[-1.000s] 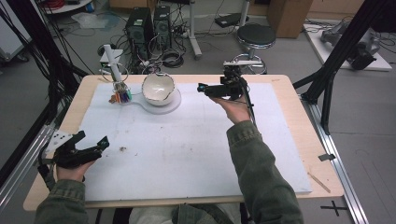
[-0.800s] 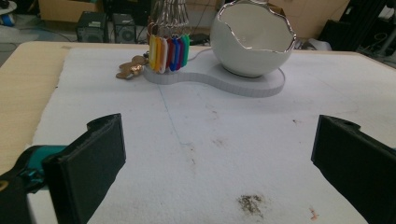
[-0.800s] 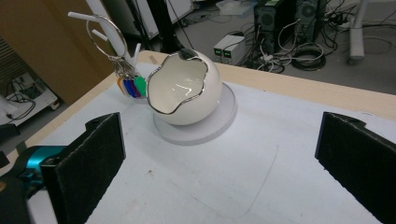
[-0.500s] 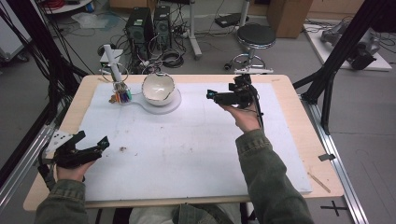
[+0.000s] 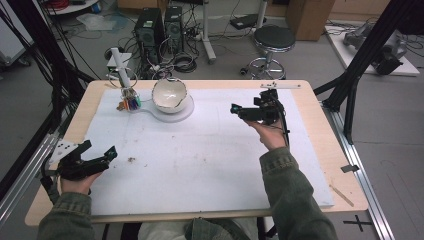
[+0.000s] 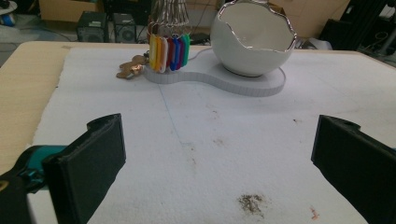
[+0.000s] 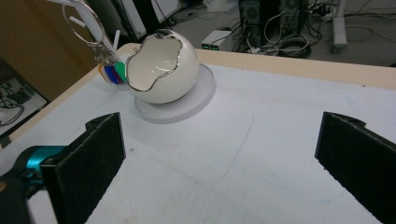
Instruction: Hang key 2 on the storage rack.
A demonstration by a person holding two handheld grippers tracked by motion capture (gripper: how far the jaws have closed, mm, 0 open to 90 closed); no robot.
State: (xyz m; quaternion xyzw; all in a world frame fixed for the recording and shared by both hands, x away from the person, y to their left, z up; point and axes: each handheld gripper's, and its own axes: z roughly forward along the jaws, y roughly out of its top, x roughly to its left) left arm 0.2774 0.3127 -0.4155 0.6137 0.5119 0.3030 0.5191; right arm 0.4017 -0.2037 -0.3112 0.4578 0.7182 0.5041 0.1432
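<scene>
A white egg-shaped bowl [image 5: 169,93] [image 6: 252,39] [image 7: 161,69] with a jagged silver rim stands on a white base [image 5: 175,111] [image 6: 243,84] at the back of the table. A bunch of coloured key tags [image 5: 132,103] [image 6: 169,52] [image 7: 112,72] hangs from a ring beside it, with small brass keys [image 6: 130,70] lying next to the tags. My left gripper [image 5: 97,157] [image 6: 215,163] rests open at the near left corner, nothing between its jaws. My right gripper [image 5: 236,108] [image 7: 219,161] hovers open over the table's right half, pointing left toward the bowl.
A white mat [image 5: 210,150] covers most of the wooden table [image 5: 330,150], with a small brown stain [image 5: 132,160] [image 6: 252,204] near the left gripper. A wooden stick [image 5: 341,195] lies at the near right edge. A stool [image 5: 272,42] and computer towers [image 5: 160,27] stand behind the table.
My right gripper has drawn back to the right, away from the bowl, and a little nearer to me. The left gripper has stayed where it was.
</scene>
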